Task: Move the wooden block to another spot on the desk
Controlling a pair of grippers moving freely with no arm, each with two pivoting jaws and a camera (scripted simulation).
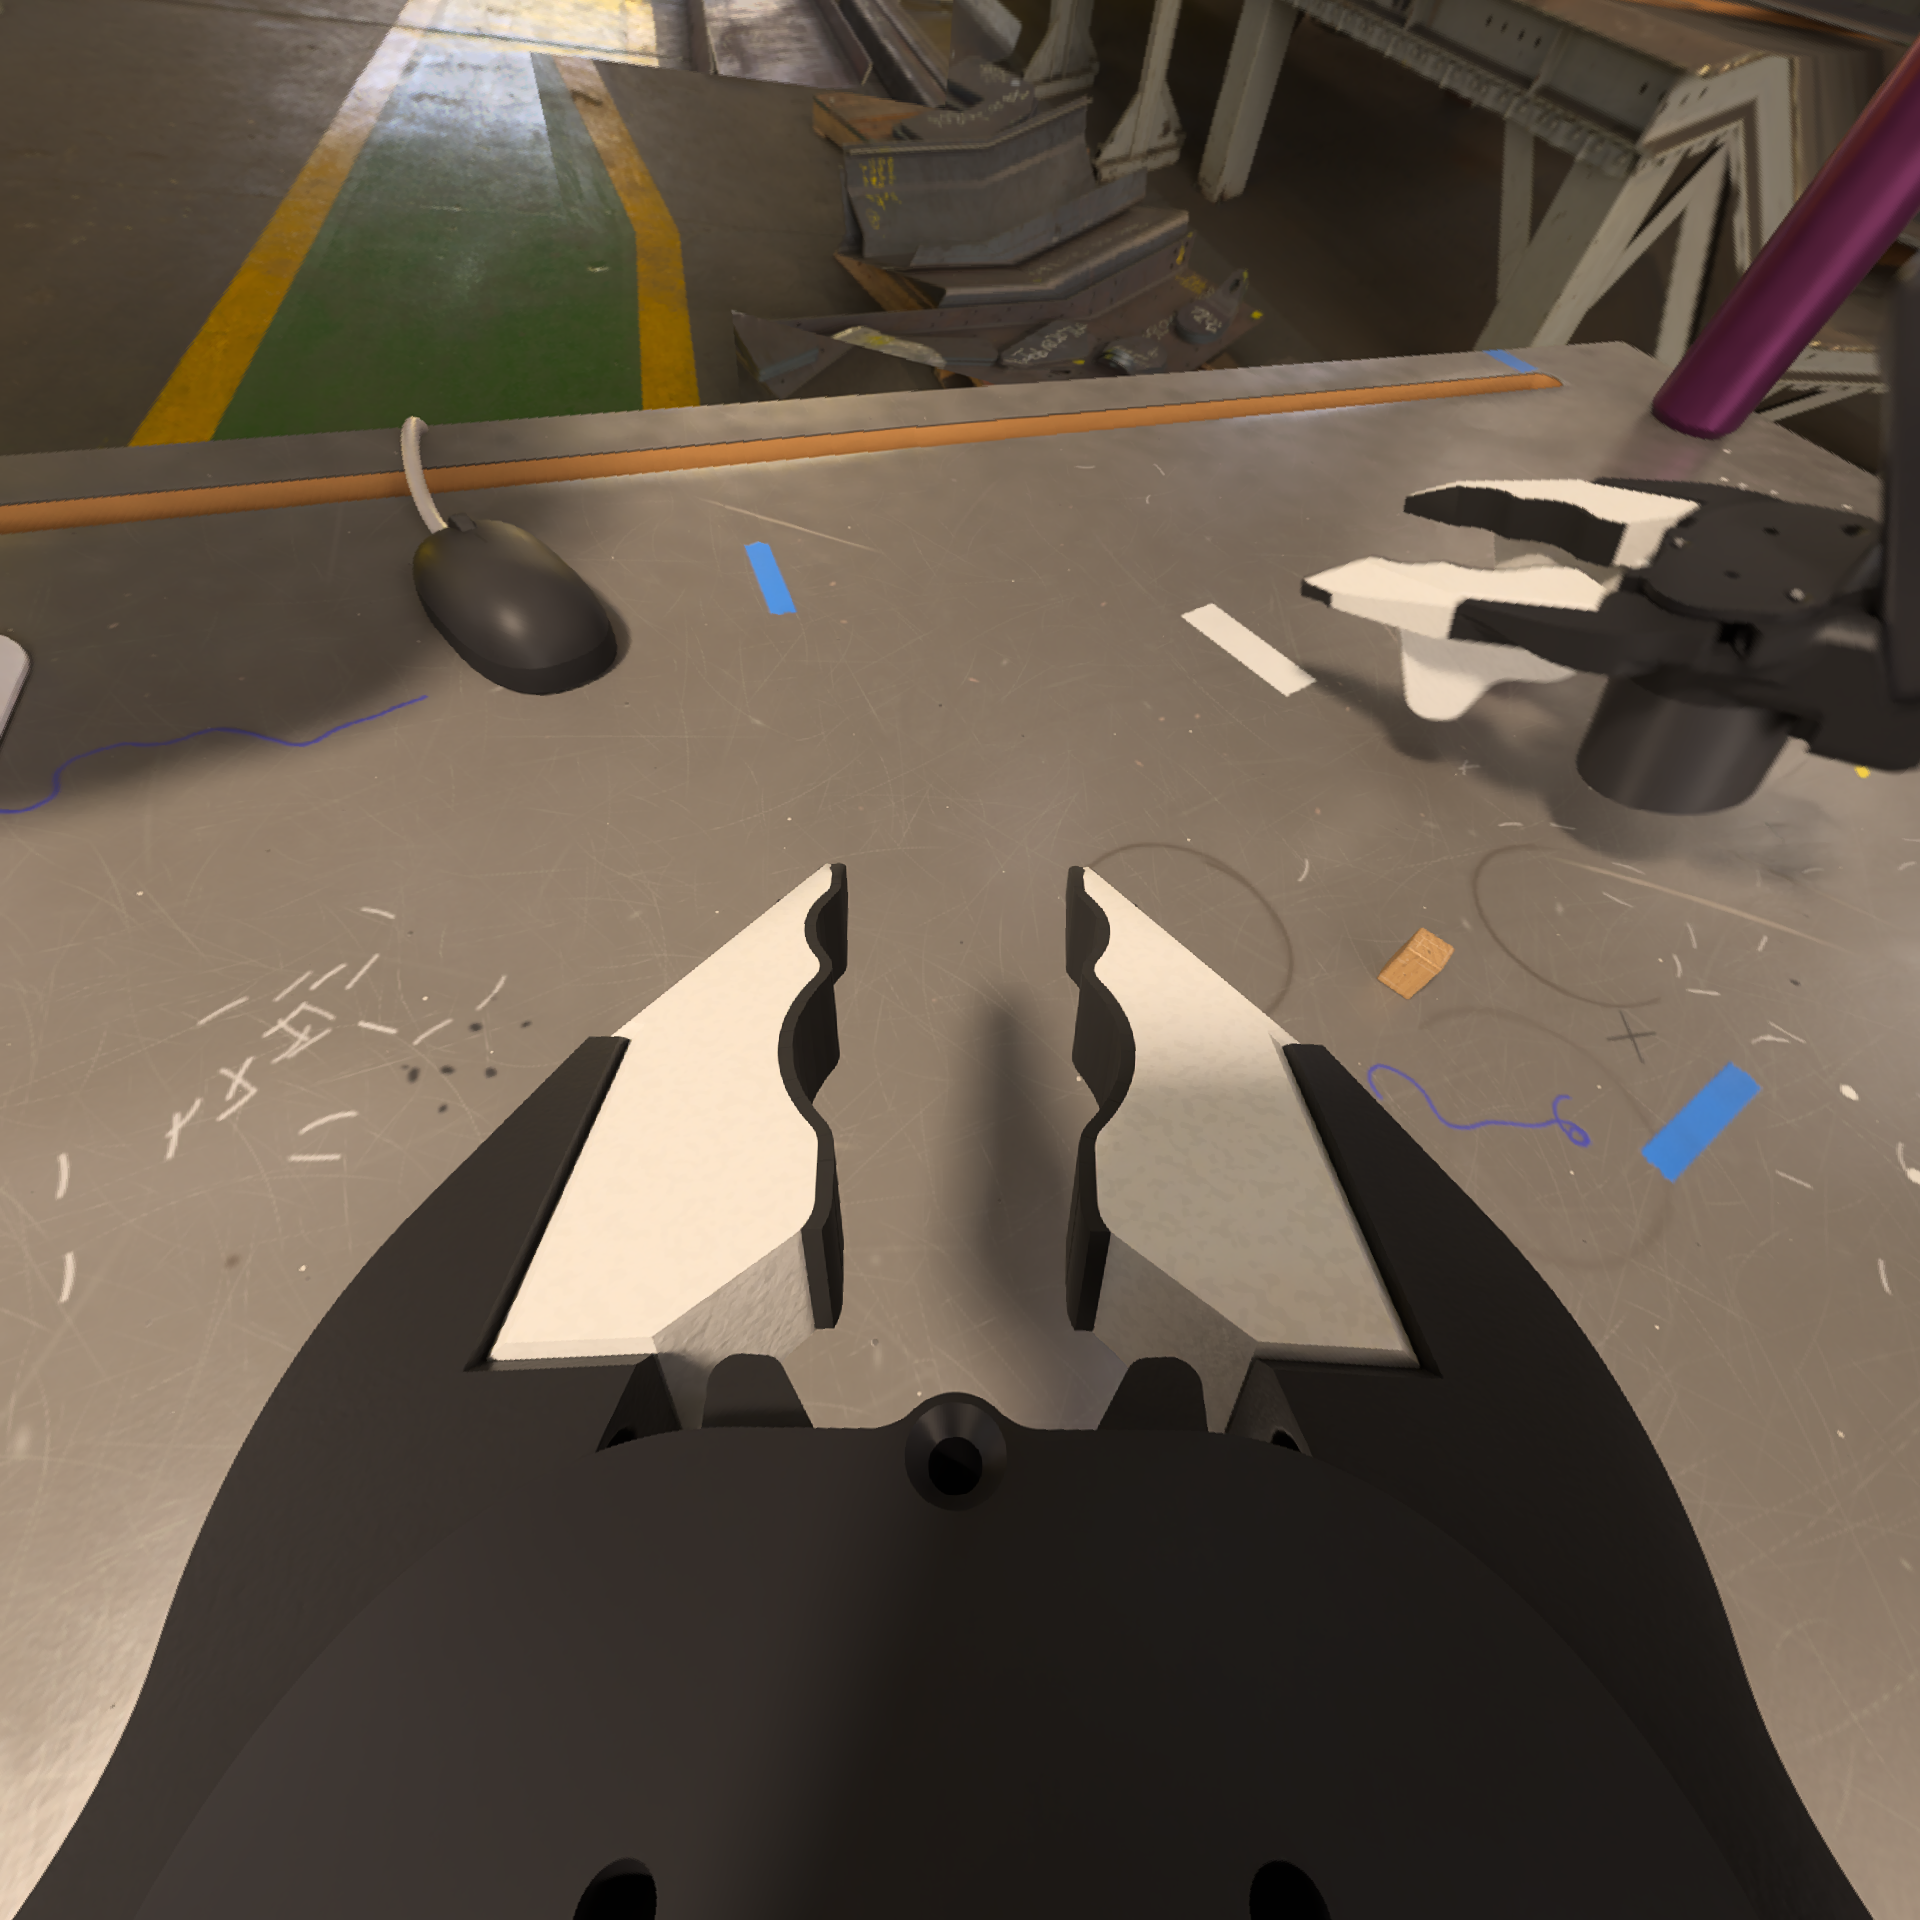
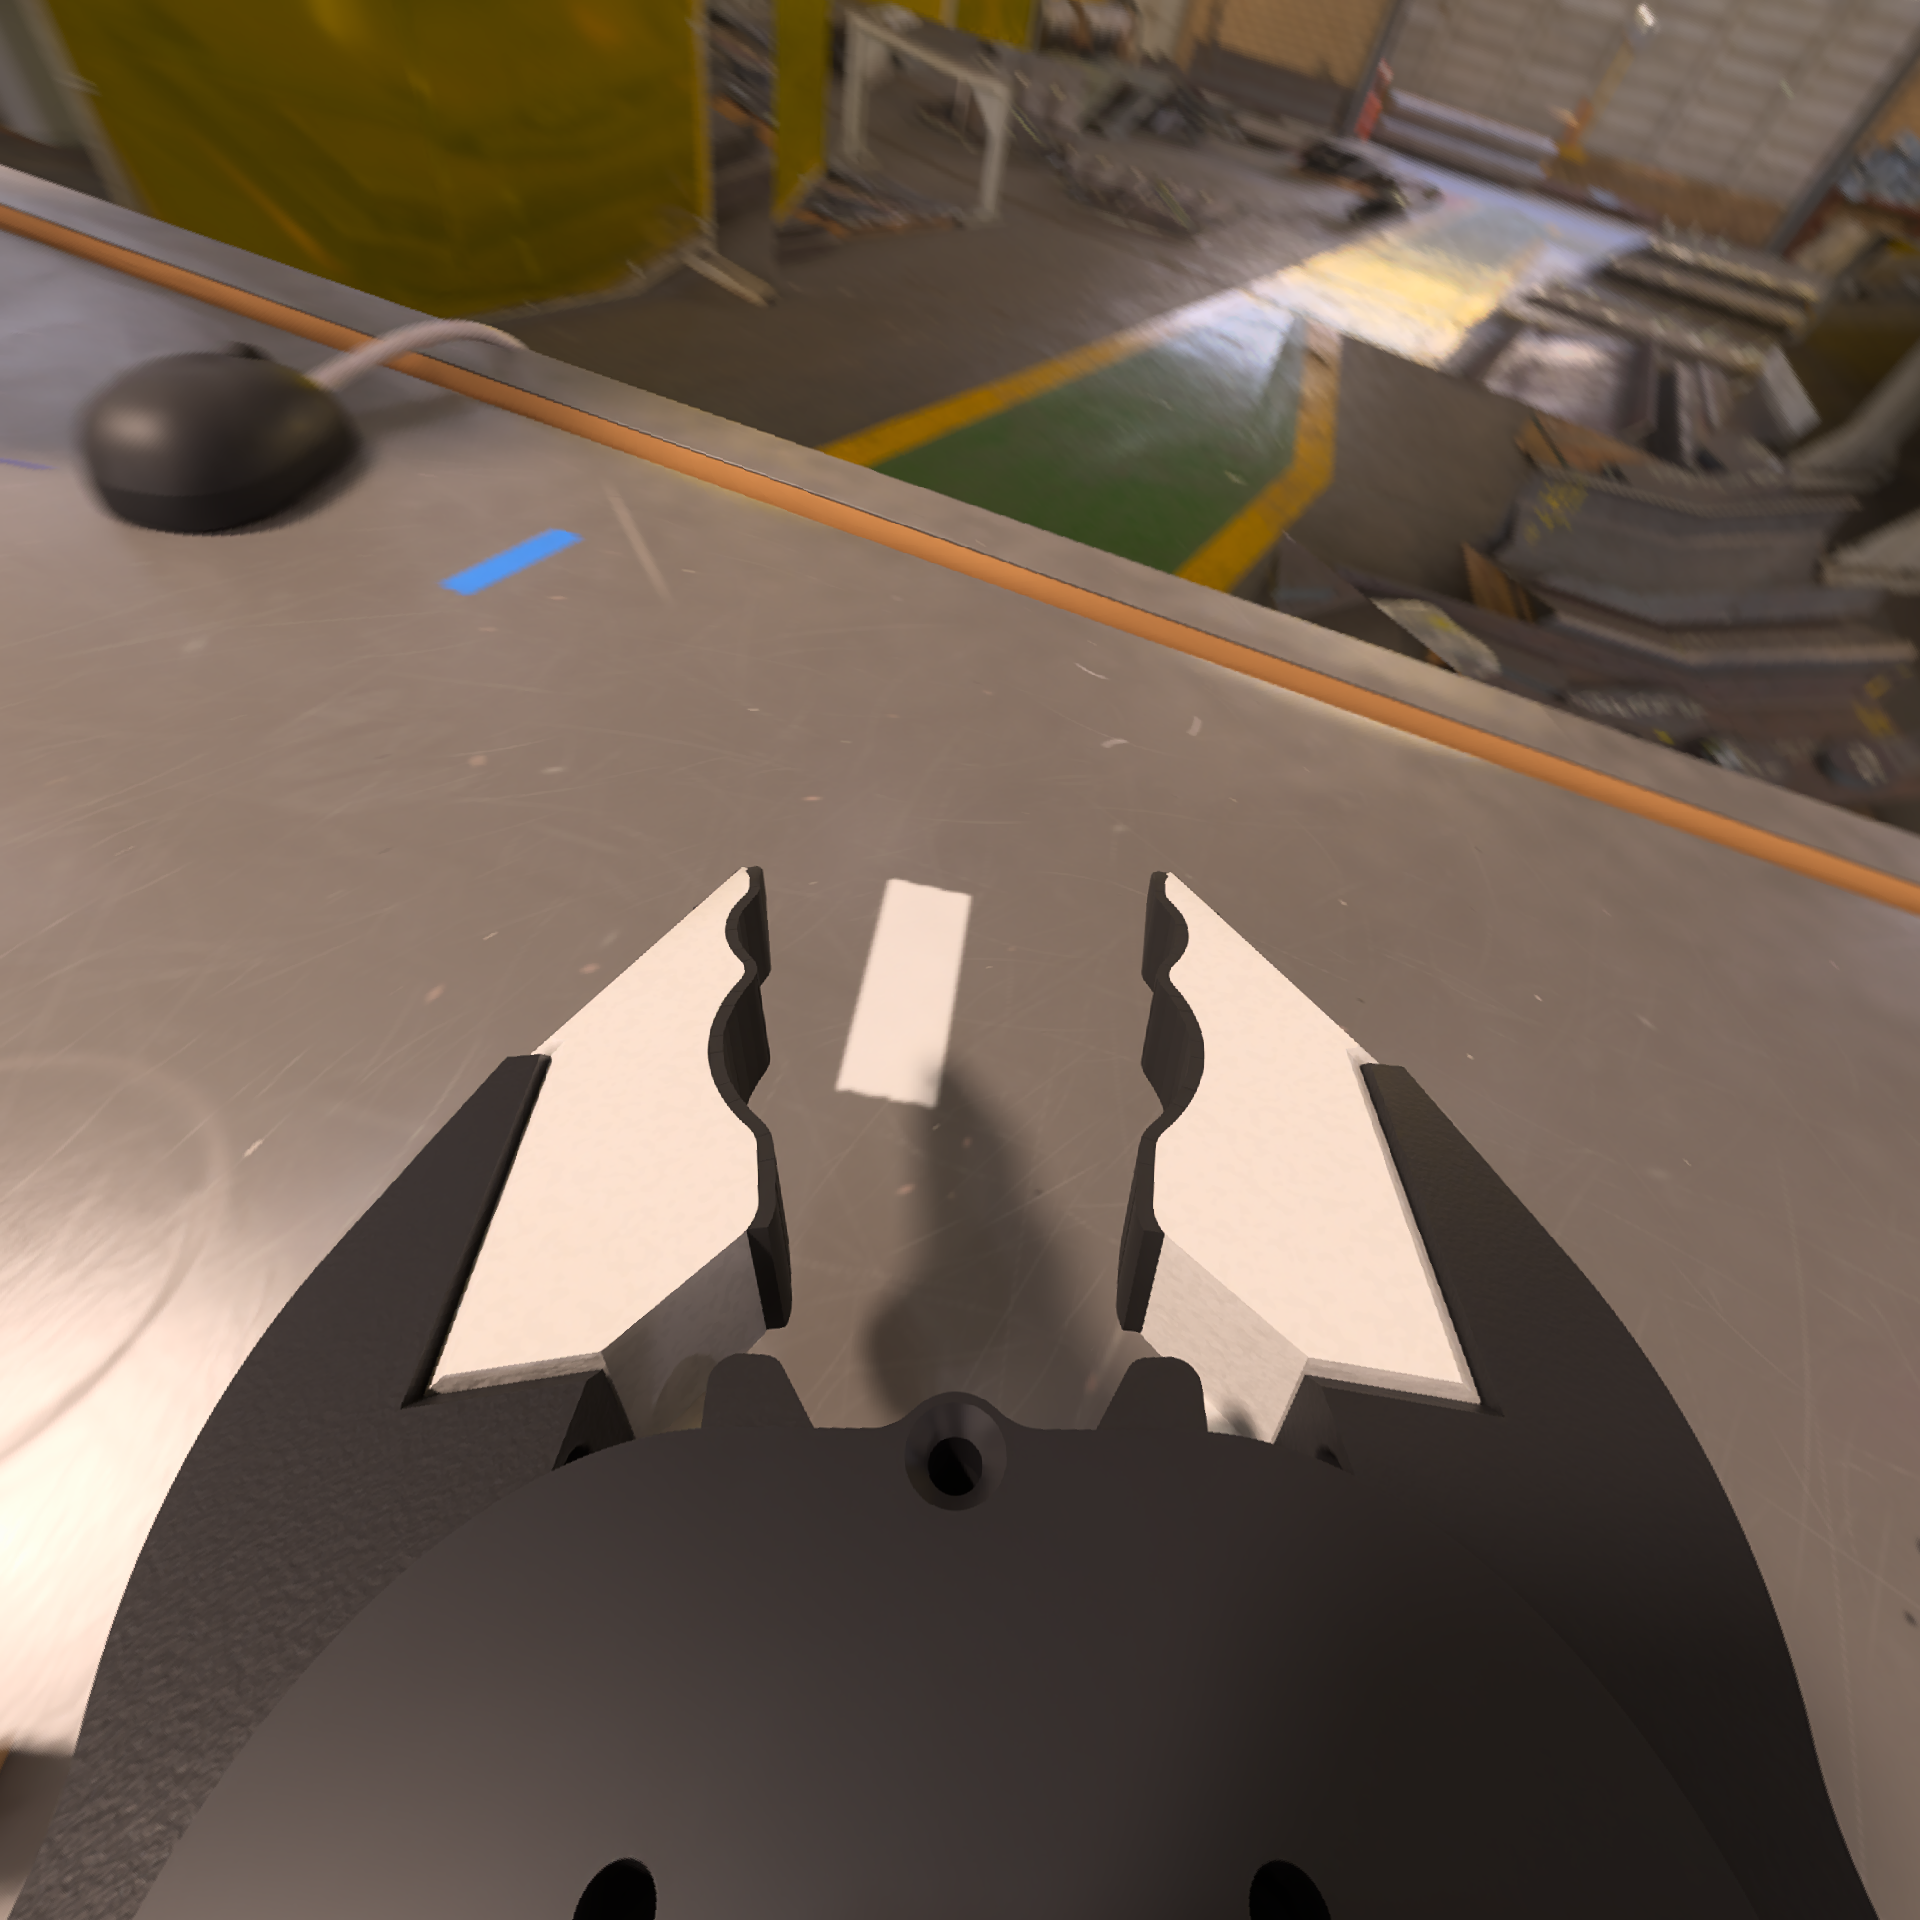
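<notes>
My left gripper (image 1: 956, 873) and right gripper (image 2: 956, 878) both gape empty above the tabletop (image 1: 935, 727); the wooden block (image 1: 1415, 963) (small, tan) lies right of my left gripper's fingers

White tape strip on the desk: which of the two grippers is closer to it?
Right. The right gripper hovers just over the tape, which shows between its open jaws. The left gripper hangs farther back, with the tape ahead to its right.

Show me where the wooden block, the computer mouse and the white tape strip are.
wooden block (image 1: 1415, 963): left wrist view, on its top face.
computer mouse (image 1: 509, 608): left wrist view, on its black back.
white tape strip (image 2: 906, 987): right wrist view, on its middle.
</notes>
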